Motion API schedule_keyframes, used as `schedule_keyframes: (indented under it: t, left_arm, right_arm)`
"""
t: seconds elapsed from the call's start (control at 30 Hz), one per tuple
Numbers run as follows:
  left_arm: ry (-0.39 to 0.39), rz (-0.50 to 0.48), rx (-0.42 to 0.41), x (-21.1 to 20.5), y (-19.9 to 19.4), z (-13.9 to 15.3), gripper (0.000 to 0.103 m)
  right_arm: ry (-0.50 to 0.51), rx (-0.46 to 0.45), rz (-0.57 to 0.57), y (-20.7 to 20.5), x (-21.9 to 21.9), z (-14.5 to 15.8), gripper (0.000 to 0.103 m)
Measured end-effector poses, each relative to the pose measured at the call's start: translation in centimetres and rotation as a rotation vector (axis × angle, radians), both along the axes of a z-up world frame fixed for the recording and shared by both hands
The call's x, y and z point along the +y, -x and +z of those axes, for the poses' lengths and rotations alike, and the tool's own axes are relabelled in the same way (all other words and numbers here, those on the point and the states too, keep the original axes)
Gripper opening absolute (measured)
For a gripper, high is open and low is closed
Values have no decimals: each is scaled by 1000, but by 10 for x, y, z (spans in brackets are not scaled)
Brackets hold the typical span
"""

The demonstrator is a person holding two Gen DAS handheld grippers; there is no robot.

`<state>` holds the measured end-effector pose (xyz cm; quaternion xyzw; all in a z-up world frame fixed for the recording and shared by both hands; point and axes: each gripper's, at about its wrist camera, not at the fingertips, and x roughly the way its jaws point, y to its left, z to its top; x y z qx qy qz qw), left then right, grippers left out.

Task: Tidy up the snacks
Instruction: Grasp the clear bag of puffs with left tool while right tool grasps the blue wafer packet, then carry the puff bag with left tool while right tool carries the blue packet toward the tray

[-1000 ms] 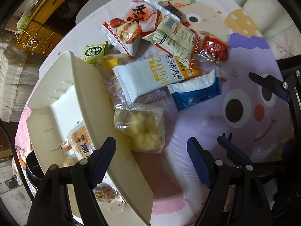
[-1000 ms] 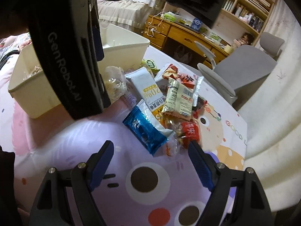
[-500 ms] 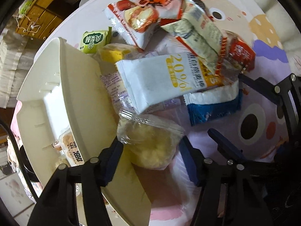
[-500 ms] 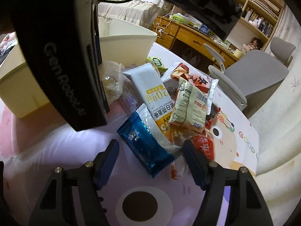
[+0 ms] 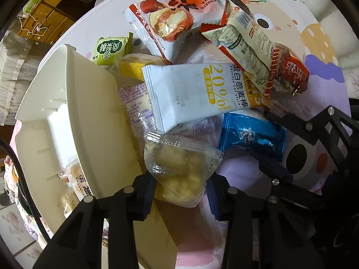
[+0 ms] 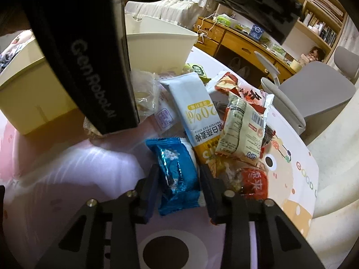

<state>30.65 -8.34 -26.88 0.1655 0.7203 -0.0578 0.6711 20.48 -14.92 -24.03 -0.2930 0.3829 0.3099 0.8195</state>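
While the bin point(image 5: 74, 121) fills the left of the left view, the left gripper point(image 5: 180, 194), its jaws just closing, pinches the clear pouch point(image 5: 181, 168) at lower centre; in the right view the right gripper point(image 6: 179, 189), likewise just closing, pinches the blue packet point(image 6: 177, 174) at lower centre.

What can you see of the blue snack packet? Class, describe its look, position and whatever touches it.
The blue snack packet is a shiny foil pillow pack, crinkled, with crimped ends, a dark picture on its face and white along one side. It lies flat on the cartoon-print tablecloth at the near edge of the snack pile, one end tucked under the white oat bar. The right gripper has just been closing, and its pads now press on both sides of it.
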Motion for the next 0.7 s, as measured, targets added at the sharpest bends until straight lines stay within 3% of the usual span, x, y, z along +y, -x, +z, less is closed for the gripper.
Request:
schedule_keyframes:
  t: [0.37,0.7]
  left_arm:
    - [18,36,-17,8,6,11,37]
    - [54,35,-60,1,23,42,37]
  right_arm:
    - [-21,62,-75,5,-12,3,30]
    - [-50,158,-206,24,-34,10,30]
